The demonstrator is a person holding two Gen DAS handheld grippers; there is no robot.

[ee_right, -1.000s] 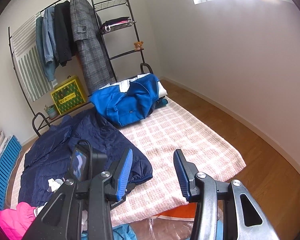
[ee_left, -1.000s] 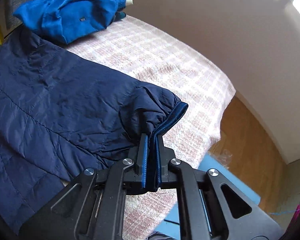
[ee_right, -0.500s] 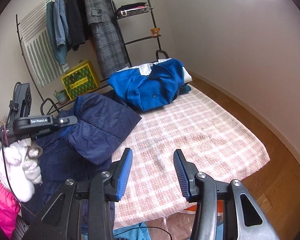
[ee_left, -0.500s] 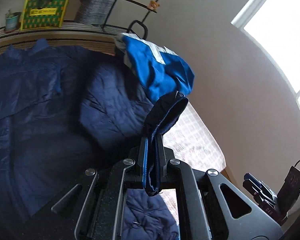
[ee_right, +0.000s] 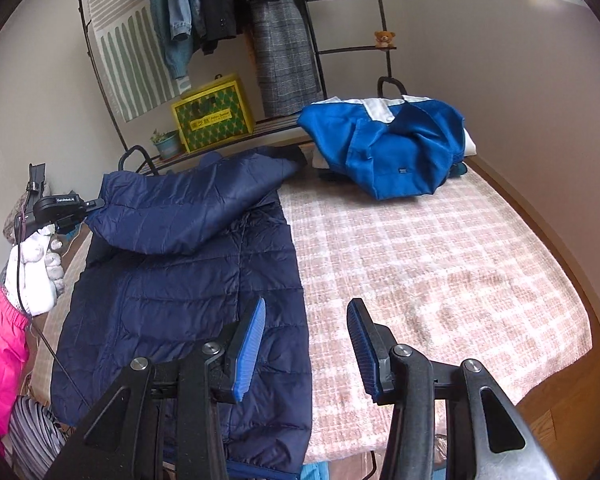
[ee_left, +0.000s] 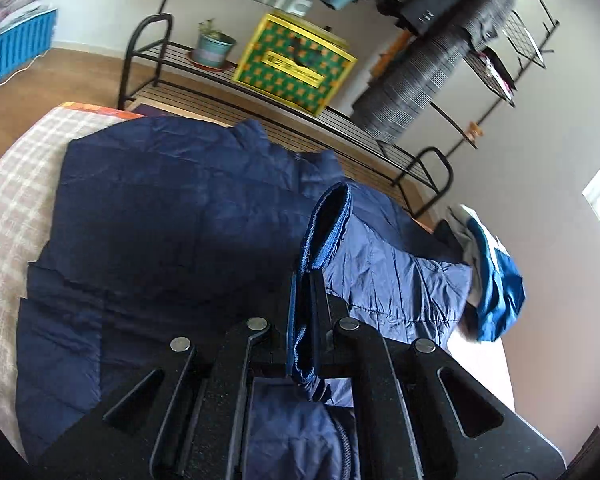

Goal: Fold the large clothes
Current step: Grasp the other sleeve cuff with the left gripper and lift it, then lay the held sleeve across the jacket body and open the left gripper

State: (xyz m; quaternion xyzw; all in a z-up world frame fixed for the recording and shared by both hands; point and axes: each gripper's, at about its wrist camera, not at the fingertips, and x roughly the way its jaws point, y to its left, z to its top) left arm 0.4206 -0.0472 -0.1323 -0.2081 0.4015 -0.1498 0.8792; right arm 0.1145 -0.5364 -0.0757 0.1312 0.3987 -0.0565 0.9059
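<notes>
A navy puffer jacket (ee_right: pixel 188 296) lies flat on the left half of the checked blanket (ee_right: pixel 420 264); it also shows in the left wrist view (ee_left: pixel 160 216). My left gripper (ee_left: pixel 305 280) is shut on the jacket's sleeve cuff (ee_left: pixel 328 224) and holds the sleeve (ee_right: pixel 188 212) stretched across the jacket body toward its left side. From the right wrist view the left gripper (ee_right: pixel 94 203) sits at the far left. My right gripper (ee_right: pixel 306 344) is open and empty, above the jacket's lower right edge.
A bright blue garment (ee_right: pixel 392 148) is heaped at the blanket's far end. A clothes rack (ee_right: pixel 228 12) with hanging coats, a yellow box (ee_right: pixel 212 114) and a potted plant (ee_right: pixel 166 144) stands behind. Wooden floor (ee_right: pixel 560 412) lies right of the blanket.
My left gripper has carried the sleeve cuff from the jacket's right side up and over to its left, folding the sleeve across the body. The right gripper stayed open and moved closer to the jacket.
</notes>
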